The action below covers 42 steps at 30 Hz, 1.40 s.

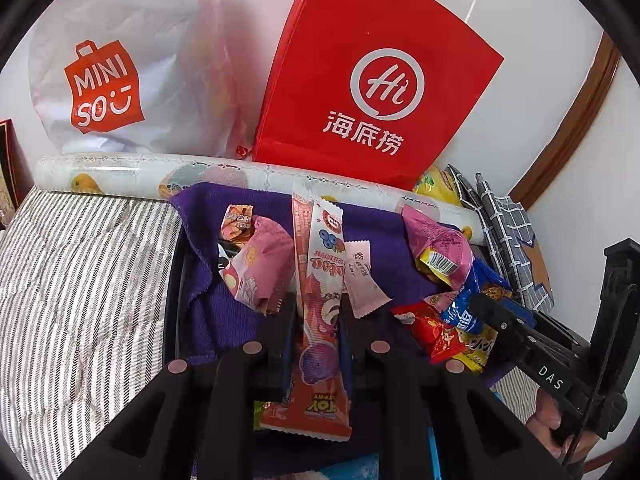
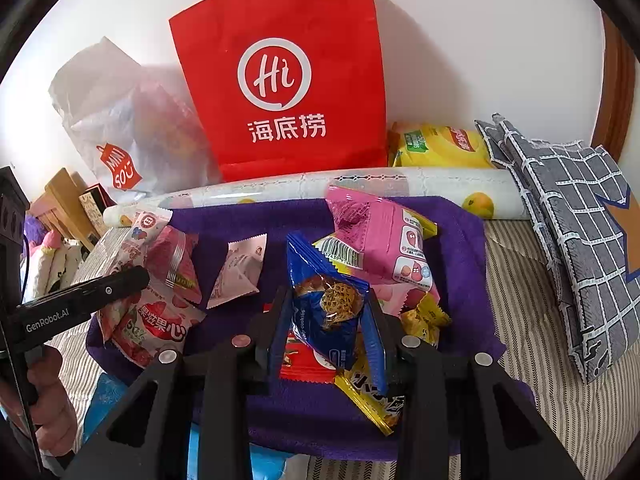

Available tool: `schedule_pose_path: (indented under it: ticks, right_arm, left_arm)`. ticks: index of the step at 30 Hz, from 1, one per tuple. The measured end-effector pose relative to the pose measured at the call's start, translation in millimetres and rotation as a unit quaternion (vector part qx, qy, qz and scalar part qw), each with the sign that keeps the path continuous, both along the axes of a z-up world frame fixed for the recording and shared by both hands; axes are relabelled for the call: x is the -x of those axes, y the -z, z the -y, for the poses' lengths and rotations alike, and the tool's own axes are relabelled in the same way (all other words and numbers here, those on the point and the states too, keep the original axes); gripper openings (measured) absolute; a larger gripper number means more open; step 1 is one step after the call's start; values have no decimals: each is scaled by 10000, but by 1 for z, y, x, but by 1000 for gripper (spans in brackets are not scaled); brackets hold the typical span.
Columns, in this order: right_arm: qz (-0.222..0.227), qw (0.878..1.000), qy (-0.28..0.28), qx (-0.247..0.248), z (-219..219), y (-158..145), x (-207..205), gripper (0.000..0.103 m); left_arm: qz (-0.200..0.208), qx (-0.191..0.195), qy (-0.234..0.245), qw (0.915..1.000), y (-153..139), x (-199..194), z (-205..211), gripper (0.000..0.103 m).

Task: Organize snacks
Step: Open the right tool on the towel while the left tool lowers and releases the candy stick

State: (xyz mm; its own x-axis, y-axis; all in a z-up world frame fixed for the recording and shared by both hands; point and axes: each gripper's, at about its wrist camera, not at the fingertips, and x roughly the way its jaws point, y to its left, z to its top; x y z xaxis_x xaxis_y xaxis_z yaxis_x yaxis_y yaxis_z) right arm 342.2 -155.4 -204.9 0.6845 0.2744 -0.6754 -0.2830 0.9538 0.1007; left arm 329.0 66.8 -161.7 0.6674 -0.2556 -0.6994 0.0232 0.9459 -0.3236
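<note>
Both grippers were clenched over the purple towel [image 2: 460, 240]: the left gripper [image 1: 316, 320] on a long Toy Story strip [image 1: 316, 300], the right gripper [image 2: 326, 312] on a blue cookie pack [image 2: 324, 304]. Slick wrappers could slip out if jerked. Behind stood a red "Hi" bag [image 2: 280, 80] and a Miniso bag [image 1: 120, 80].

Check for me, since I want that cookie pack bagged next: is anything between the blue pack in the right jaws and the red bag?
Partly. The pink snack packet and the patterned roll lie between the blue cookie pack and the red bag.
</note>
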Motion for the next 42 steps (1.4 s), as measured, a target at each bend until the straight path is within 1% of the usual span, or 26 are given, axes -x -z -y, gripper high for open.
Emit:
schedule_pose_path:
  ticks: [10, 14, 21, 26, 28, 32, 37, 40, 42]
  right_arm:
    - [26, 10000, -14, 39, -1, 1, 1, 36]
    - [27, 10000, -28, 41, -1, 0, 1, 36]
    - [-30, 9999, -62, 117, -4, 2, 1, 36]
    - [-56, 9998, -93, 166, -6, 3, 1, 38]
    - [-59, 9997, -98, 195, -6, 3, 2, 40]
    - [-30, 9997, -123, 211, -6, 2, 4, 45]
    - [-42, 9994, -168, 297, -10, 3, 5, 45]
    - [-83, 9991, -219, 357, -13, 5, 5, 45]
    - [-103, 9989, -237, 387, -15, 5, 5, 46]
  left_arm:
    - [24, -8, 1, 10000, 0, 2, 0, 21]
    - [36, -203, 32, 9998, 0, 2, 6, 22]
    - [22, -310, 117, 9994, 0, 2, 12, 26]
    - [-1, -301, 132, 9995, 1, 1, 12, 41]
    - [6, -261, 142, 9996, 1, 2, 12, 42]
    - [76, -247, 137, 9996, -2, 3, 11, 50]
    - [32, -288, 151, 9995, -2, 3, 11, 54]
    - [-5, -299, 147, 9994, -1, 2, 11, 54]
    - [4, -302, 148, 9994, -1, 2, 11, 57]
